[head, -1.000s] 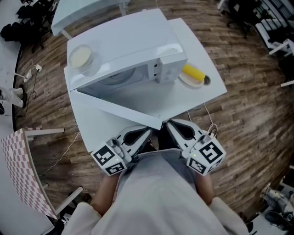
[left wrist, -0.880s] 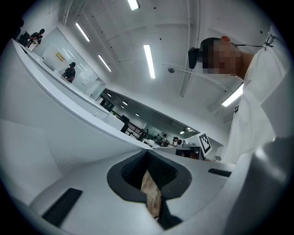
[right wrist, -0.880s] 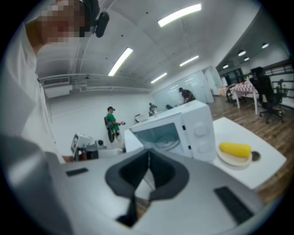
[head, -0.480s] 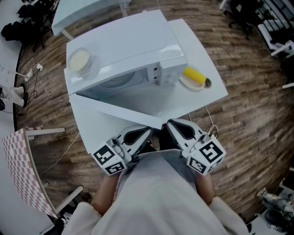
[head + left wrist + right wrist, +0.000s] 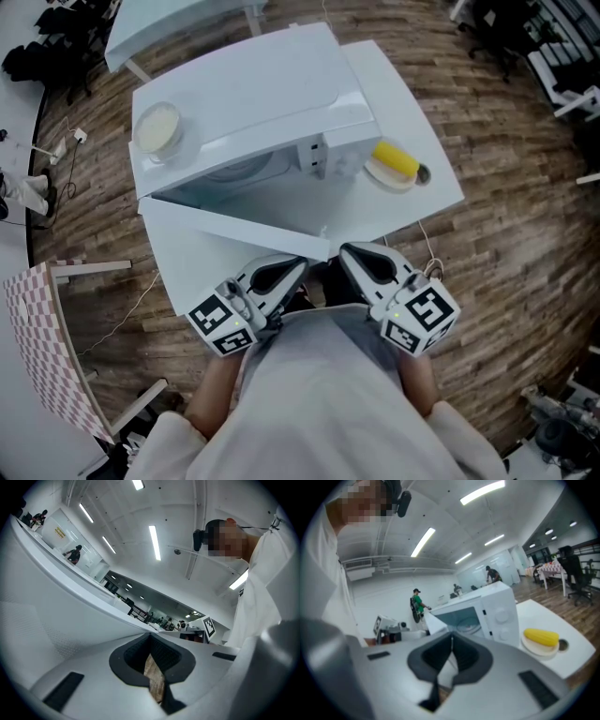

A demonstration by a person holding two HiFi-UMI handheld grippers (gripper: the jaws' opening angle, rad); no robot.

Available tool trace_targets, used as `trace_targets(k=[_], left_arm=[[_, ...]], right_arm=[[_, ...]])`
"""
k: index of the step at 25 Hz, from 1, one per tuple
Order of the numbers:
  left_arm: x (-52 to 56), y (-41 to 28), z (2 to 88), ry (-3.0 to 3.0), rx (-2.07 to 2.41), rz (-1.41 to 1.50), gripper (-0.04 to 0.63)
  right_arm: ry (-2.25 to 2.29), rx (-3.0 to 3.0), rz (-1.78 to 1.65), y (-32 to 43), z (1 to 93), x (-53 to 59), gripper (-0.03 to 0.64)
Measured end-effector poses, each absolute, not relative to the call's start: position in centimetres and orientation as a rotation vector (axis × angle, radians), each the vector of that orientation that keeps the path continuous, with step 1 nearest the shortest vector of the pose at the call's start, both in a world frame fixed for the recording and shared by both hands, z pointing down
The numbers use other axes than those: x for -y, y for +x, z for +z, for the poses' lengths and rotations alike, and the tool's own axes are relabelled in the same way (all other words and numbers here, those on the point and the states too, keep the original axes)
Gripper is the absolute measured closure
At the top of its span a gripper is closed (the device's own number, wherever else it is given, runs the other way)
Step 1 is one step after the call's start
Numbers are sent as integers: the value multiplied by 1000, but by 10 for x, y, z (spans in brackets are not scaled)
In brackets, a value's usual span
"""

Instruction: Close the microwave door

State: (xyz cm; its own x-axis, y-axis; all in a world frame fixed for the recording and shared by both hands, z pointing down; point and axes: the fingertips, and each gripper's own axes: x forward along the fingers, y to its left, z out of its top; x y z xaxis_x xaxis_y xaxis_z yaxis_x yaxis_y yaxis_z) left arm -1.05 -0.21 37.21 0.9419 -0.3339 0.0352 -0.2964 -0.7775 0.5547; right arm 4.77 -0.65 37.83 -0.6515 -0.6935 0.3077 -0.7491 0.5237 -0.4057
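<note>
Standing open, the microwave door (image 5: 239,228) juts diagonally from its left hinge.

Worktop (image 5: 427,164): carries the microwave (image 5: 253,94) across its left and rear.
Door (image 5: 225,225): hinged at the microwave's left side, swung out toward the worktop's near edge.
Bowl (image 5: 157,128): on top of the microwave, at its left edge.
Plate (image 5: 387,176): on the worktop, just right of the microwave.
Corn cob (image 5: 396,157): lying on the plate.
Left gripper (image 5: 298,266), right gripper (image 5: 347,251): side by side at the near edge, by the door's free end.
</note>
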Motion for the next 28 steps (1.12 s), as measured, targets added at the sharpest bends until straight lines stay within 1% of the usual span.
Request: trace_targets(k=[28], left_arm=[[51, 8, 376, 2480, 548, -127, 577]], right_arm=[[1188, 2656, 795, 77, 384, 48, 594]])
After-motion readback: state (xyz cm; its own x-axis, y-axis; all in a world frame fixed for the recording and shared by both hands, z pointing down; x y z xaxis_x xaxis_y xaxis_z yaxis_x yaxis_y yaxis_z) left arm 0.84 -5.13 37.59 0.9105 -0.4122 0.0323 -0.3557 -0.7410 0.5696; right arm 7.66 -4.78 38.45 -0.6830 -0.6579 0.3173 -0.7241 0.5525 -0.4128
